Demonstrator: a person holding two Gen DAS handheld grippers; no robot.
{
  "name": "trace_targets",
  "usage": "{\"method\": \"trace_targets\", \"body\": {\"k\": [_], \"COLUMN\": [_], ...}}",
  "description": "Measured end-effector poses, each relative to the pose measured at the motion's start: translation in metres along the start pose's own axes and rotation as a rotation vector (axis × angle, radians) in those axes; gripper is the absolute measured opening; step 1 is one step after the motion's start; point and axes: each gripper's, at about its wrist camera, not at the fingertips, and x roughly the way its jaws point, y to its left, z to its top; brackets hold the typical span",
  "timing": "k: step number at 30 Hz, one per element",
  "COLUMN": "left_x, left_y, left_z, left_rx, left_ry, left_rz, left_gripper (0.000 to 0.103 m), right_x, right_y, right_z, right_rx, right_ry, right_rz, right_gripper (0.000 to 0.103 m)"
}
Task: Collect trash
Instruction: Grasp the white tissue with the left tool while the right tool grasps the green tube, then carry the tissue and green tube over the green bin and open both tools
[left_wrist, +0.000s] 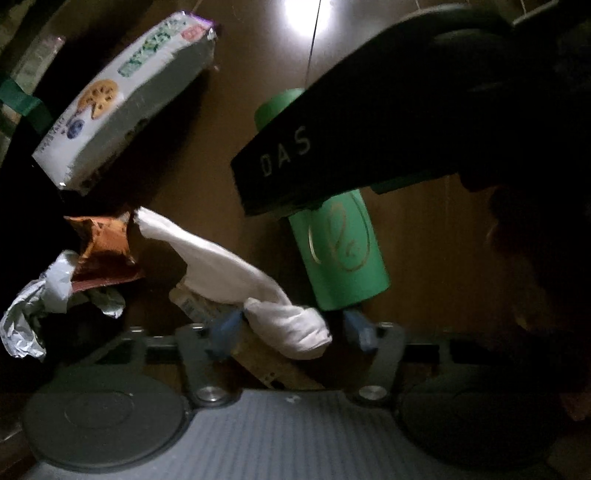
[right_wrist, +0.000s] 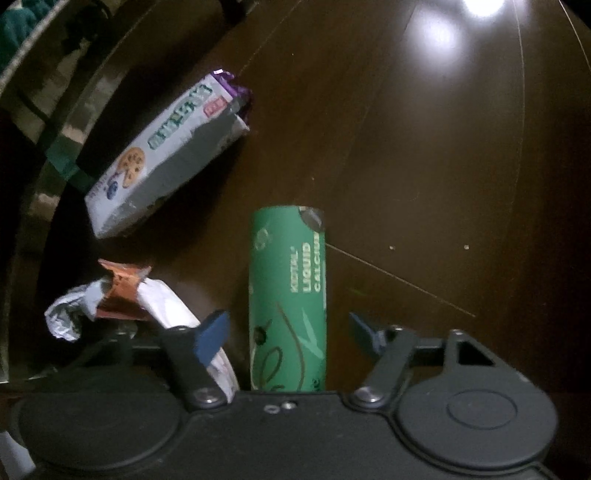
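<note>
The right gripper (right_wrist: 288, 332) hangs with its blue-tipped fingers spread wide on either side of the green cardboard tube printed "LIQUID CALCIUM" (right_wrist: 288, 295), which lies on the dark brown wooden surface (right_wrist: 443, 184) pointing toward 12 o'clock; neither finger seems to touch it yet. The step in hand looks like picking up this tube. The next move calls for lowering and closing squarely on its round body so it does not roll away.

The left gripper (left_wrist: 293, 326) is also spread, with the crumpled white tissue (left_wrist: 236, 273) lying between its fingers. At 10 o'clock from it sits the white cookie box (left_wrist: 125, 99); at 9 o'clock, the torn orange foil wrapper (left_wrist: 103, 243) and crumpled silver wrapper (left_wrist: 33, 306).
</note>
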Motion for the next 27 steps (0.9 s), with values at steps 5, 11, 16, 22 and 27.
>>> {"method": "trace_targets", "body": {"k": [5, 11, 16, 22, 27], "left_x": [0.002, -0.022, -0.070, -0.174, -0.278], "left_y": [0.003, -0.001, -0.006, -0.004, 0.003], "left_z": [0.001, -0.004, -0.011, -0.007, 0.003], "left_rx": [0.001, 0.038, 0.079, 0.064, 0.035], "left_ry": [0.014, 0.012, 0.011, -0.028, -0.068], "left_rz": [-0.005, 0.029, 0.047, 0.029, -0.014], "left_gripper": [0.032, 0.022, 0.022, 0.022, 0.022], "right_x": [0.004, -0.011, -0.055, -0.150, -0.259], "right_y": [-0.001, -0.003, -0.013, -0.003, 0.034], "right_z": [-0.003, -0.006, -0.014, -0.025, -0.027], "right_rx": [0.011, 0.022, 0.087, 0.116, 0.100], "right_ry": [-0.003, -0.041, -0.061, -0.078, -0.125], "right_rz": [0.000, -0.048, -0.054, -0.051, -0.052], "right_gripper": [0.048, 0.047, 0.047, 0.047, 0.047]}}
